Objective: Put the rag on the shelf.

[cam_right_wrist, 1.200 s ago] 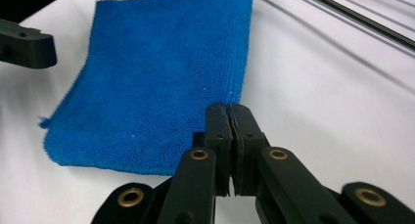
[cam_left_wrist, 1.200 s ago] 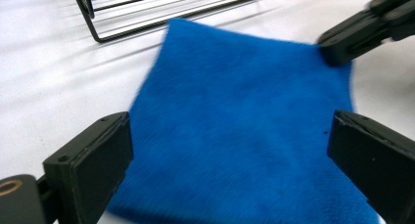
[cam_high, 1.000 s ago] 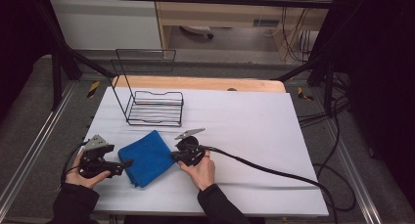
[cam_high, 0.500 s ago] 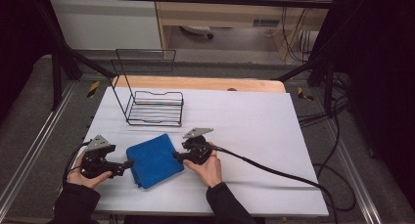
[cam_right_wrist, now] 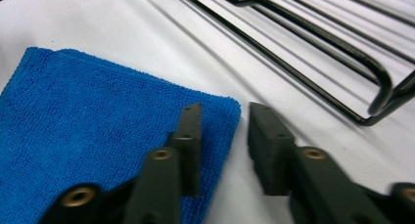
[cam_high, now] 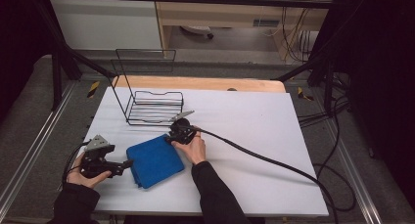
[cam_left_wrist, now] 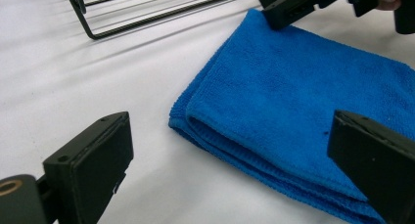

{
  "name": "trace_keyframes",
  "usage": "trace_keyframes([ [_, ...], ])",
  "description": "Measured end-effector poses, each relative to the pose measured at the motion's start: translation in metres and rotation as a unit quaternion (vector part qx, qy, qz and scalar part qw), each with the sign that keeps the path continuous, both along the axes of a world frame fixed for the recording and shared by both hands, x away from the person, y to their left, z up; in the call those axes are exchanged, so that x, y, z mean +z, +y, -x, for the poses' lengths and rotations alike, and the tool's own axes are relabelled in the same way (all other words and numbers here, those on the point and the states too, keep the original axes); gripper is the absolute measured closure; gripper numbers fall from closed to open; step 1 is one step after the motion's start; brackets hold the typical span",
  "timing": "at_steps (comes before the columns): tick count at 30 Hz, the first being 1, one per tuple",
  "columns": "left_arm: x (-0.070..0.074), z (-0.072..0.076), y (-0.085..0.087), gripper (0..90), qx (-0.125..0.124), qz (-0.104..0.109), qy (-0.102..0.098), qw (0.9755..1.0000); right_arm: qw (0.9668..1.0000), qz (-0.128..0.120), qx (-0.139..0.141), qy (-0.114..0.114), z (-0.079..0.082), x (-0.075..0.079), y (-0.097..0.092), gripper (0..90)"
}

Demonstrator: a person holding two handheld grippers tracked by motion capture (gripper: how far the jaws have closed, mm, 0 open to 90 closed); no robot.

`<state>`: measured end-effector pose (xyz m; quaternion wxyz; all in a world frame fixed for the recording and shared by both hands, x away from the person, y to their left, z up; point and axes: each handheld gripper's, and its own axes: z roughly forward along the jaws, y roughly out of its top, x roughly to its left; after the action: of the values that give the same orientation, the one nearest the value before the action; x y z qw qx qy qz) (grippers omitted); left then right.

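One folded blue cloth, one wire rack, two grippers.

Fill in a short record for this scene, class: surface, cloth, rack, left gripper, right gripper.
surface: white table
cloth: folded blue cloth, lying flat near the front edge
rack: black wire rack, behind the cloth
left gripper: left gripper open, jaws set wide at the cloth's near folded edge
right gripper: right gripper at the cloth's far corner, jaws just been closing, a narrow gap left, one jaw over the cloth
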<state>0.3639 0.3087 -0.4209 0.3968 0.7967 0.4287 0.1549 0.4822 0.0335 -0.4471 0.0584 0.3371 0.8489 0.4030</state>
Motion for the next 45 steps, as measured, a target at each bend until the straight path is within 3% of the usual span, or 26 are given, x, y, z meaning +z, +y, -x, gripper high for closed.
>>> trace_keyframes([
  [4, 0.000, 0.000, 0.000, 3.4, 0.001, -0.001, 0.000, 1.0000, 0.9998, -0.004, 0.007, 0.018, -0.002, -0.004, 0.000, 79.6],
  [7, 0.000, 0.000, 0.000, 3.4, 0.000, -0.002, -0.001, 1.0000, 0.9998, -0.004, 0.001, 0.018, 0.001, -0.002, 0.000, 87.0],
  [12, 0.000, 0.000, 0.000, 3.4, 0.000, -0.001, 0.000, 1.0000, 0.9991, 0.008, -0.037, 0.017, 0.011, 0.005, -0.006, 88.2],
  [15, 0.000, 0.000, 0.000, 3.4, -0.002, -0.001, 0.000, 1.0000, 0.9965, 0.012, -0.080, 0.024, 0.021, 0.010, -0.018, 88.1],
  [21, 0.000, 0.000, -0.002, 3.4, -0.004, -0.002, 0.000, 1.0000, 0.9934, 0.015, -0.112, 0.018, 0.036, 0.012, -0.040, 87.9],
  [25, 0.000, 0.000, -0.003, 3.4, -0.006, -0.007, -0.001, 1.0000, 0.9934, 0.007, -0.114, 0.010, 0.040, 0.010, -0.049, 86.4],
  [28, 0.000, 0.000, -0.003, 3.4, -0.007, -0.007, -0.002, 1.0000, 0.9939, -0.005, -0.110, -0.007, 0.040, 0.009, -0.053, 78.2],
  [30, 0.000, 0.000, -0.003, 3.4, -0.006, -0.003, 0.000, 1.0000, 0.9943, -0.029, -0.101, -0.017, 0.040, 0.009, -0.058, 69.0],
  [34, 0.003, -0.004, -0.003, 3.3, -0.004, 0.001, -0.002, 1.0000, 0.9952, -0.034, -0.082, -0.042, 0.043, 0.016, -0.070, 51.5],
  [40, 0.008, -0.014, -0.010, 3.3, 0.000, -0.005, 0.003, 1.0000, 0.9960, -0.051, -0.055, -0.049, 0.048, 0.027, -0.090, 25.8],
  [43, 0.010, -0.022, -0.014, 3.3, 0.006, -0.008, 0.004, 0.9999, 0.9961, -0.060, -0.046, -0.044, 0.051, 0.032, -0.099, 18.5],
  [45, 0.012, -0.028, -0.016, 3.4, 0.007, -0.007, 0.007, 0.9999, 0.9957, -0.060, -0.047, -0.053, 0.053, 0.034, -0.105, 14.7],
])
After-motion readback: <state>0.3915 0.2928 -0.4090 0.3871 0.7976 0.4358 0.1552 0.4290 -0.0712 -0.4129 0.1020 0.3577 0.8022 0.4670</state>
